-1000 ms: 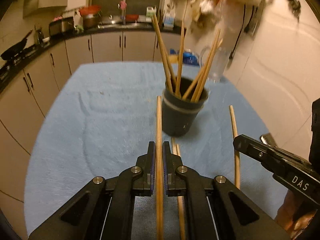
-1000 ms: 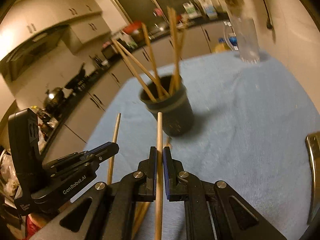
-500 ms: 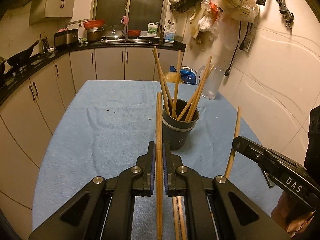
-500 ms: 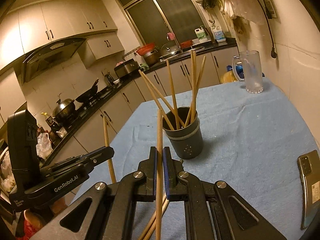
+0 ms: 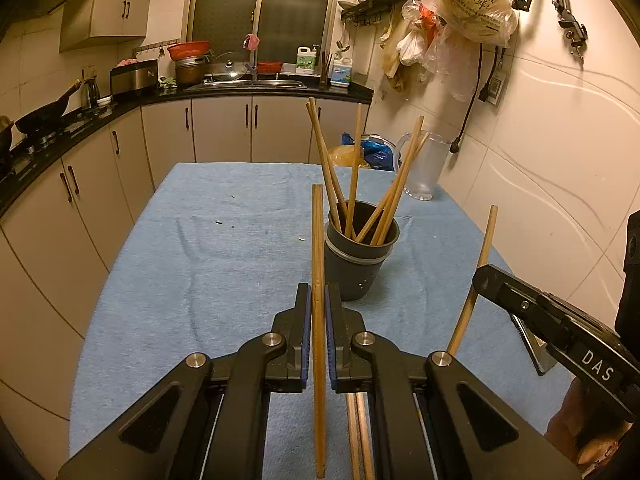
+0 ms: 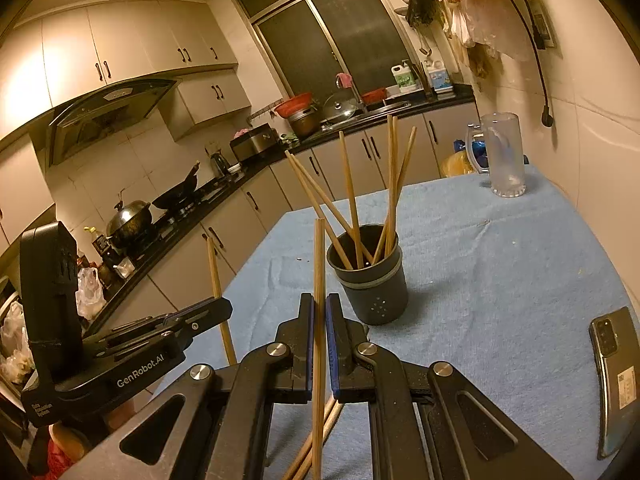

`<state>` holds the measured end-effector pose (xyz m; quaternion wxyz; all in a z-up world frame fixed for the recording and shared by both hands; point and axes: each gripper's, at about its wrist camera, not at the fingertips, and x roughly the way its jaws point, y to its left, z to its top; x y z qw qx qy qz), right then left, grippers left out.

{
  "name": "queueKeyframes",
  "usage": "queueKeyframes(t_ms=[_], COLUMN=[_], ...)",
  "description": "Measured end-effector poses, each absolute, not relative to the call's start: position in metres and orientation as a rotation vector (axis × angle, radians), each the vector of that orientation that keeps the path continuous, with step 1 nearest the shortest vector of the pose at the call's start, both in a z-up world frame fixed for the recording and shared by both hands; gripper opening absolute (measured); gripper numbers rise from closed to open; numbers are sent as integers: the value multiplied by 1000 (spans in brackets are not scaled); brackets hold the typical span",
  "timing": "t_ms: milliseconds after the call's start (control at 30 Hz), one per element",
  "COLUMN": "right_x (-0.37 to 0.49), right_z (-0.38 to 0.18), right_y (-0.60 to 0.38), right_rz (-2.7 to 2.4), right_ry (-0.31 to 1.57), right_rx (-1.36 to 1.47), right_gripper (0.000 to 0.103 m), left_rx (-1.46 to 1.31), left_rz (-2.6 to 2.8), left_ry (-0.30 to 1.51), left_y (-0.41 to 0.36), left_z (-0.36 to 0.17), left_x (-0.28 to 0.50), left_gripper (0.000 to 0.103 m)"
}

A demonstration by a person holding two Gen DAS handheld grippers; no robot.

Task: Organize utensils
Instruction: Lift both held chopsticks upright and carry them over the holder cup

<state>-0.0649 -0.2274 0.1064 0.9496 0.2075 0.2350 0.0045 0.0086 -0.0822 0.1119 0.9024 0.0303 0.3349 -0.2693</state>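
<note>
Chopstick (image 5: 317, 264) is clamped in the shut left gripper (image 5: 318, 312), another chopstick (image 6: 319, 264) likewise in the right gripper (image 6: 319, 316), both raised near the cup (image 5: 360, 264) on the cloth (image 5: 200, 280); next, I judge: tip each in among those already standing there

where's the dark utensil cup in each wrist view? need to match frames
Left wrist: dark utensil cup just right of centre, beyond the jaws, standing on the blue cloth.
Right wrist: the cup right of centre, beyond the jaws.
Shared landmark: clear glass pitcher at the table's far right corner.
</note>
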Motion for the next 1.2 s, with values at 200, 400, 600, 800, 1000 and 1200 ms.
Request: queueKeyframes(t_ms=[200,400,600,800,1000,1200], right_x=[-67,-68,-68,-69,-69,-67], right_z=[111,114,116,120,126,137], right_y=[-227,-226,-229,-230,-232,-236], right_rz=[5,3,0,-2,-3,-9], right_ry=[469,461,456,447,434,415], right_rx=[422,415,420,424,417,407], right_gripper=[6,6,6,6,6,6], left_rx=[64,67,67,72,82,92], left_rz=[-553,-554,-554,-554,-558,-560], left_ry=[684,680,677,670,663,654], left_y=[-79,-78,-78,-79,-82,-87], left_z=[117,119,122,127,131,136], left_x=[7,5,5,4,4,7], left_gripper=[6,6,6,6,6,6])
